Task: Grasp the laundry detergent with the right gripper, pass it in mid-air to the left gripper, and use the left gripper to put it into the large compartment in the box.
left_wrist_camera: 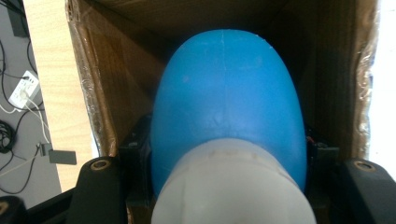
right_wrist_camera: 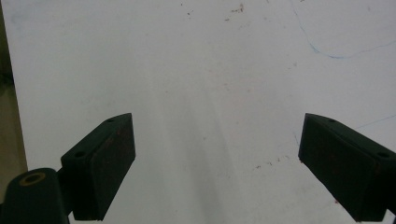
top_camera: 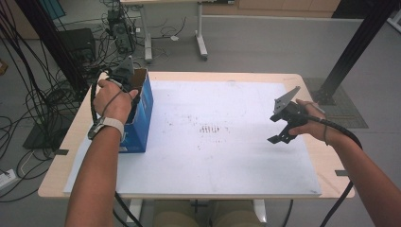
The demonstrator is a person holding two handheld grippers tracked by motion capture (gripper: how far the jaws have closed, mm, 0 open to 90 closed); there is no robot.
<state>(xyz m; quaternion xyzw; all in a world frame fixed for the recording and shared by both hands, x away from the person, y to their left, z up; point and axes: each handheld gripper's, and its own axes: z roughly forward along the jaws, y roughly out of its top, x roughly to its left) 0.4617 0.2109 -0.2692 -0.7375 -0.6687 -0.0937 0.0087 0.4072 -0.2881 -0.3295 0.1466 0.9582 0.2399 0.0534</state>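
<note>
Left gripper view: left claw [left_wrist_camera: 229,186] grips a blue egg-shaped object [left_wrist_camera: 229,102] inside the cardboard box [left_wrist_camera: 107,84].

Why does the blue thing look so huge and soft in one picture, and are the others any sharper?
Left gripper view: the blue object sits right at the lens inside the shadowed cardboard box, so it looms and its near grey end blurs. Right gripper view: even light on the white mat, slightly soft. High view: low-resolution, mild glare.
</note>
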